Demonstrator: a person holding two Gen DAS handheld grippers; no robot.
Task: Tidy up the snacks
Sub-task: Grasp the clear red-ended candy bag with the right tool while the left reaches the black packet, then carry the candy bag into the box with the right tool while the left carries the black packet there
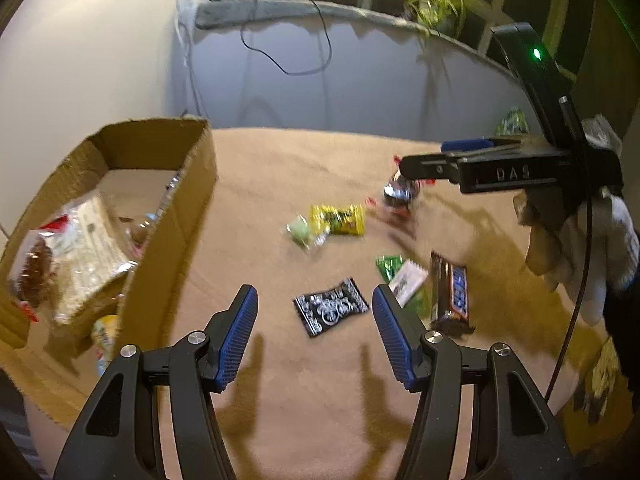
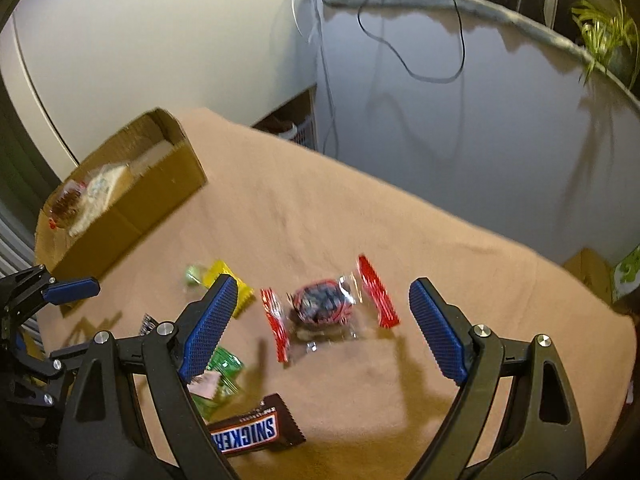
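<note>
While my left gripper (image 1: 314,334) hangs open over a black candy (image 1: 330,311), my right gripper (image 2: 320,330) gapes empty above a red-ended sweet (image 2: 322,307) on the brown cloth (image 2: 320,216).

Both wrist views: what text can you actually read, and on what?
"SNICKERS", upside down: brown bar wrapper.
"DAS": body of the right hand-held gripper.
Black-and-white packet, yellow packet, bags in the cardboard box: print too blurred to read.

Bare counter (image 1: 288,168) lies open across the frame's middle. The cardboard box (image 1: 188,208) walls off the left; scattered snack packets (image 1: 340,220) crowd the right.
</note>
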